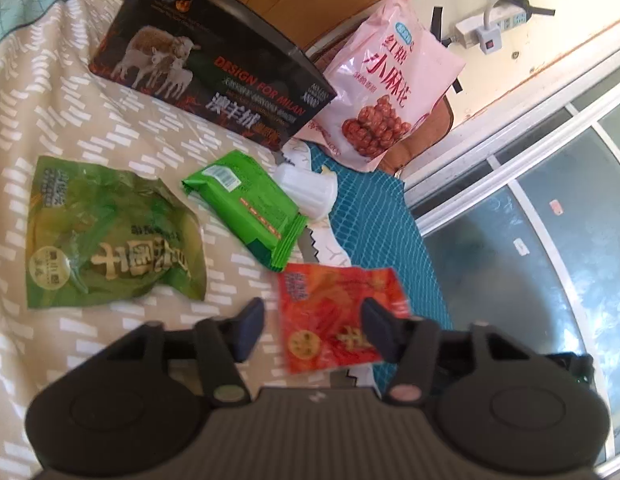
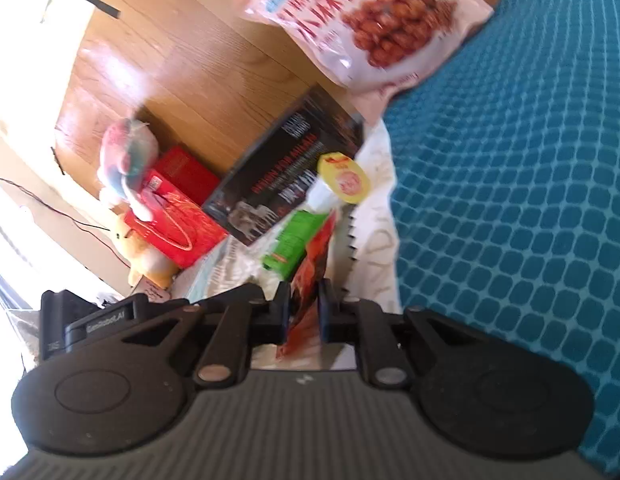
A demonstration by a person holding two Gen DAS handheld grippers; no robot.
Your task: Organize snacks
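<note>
My left gripper (image 1: 313, 326) is open and empty, hovering over a red snack packet (image 1: 333, 316) near the bed's edge. That packet stands edge-on in the right wrist view (image 2: 306, 280), and my right gripper (image 2: 304, 312) is shut on it. A large green bag (image 1: 110, 236) lies to the left. A small green packet (image 1: 246, 204) lies beside a white jelly cup (image 1: 310, 190), whose yellow lid shows in the right wrist view (image 2: 343, 178). A black box (image 1: 214, 68) stands behind them, with a pink snack bag (image 1: 393, 92) leaning to its right.
The snacks lie on a beige patterned bedsheet (image 1: 42, 128) next to a teal mat (image 2: 509, 200). A wooden headboard (image 2: 182, 60), red boxes (image 2: 182, 216) and plush toys (image 2: 126, 160) are at the back. A window (image 1: 529, 240) and power strip (image 1: 493, 20) are on the right.
</note>
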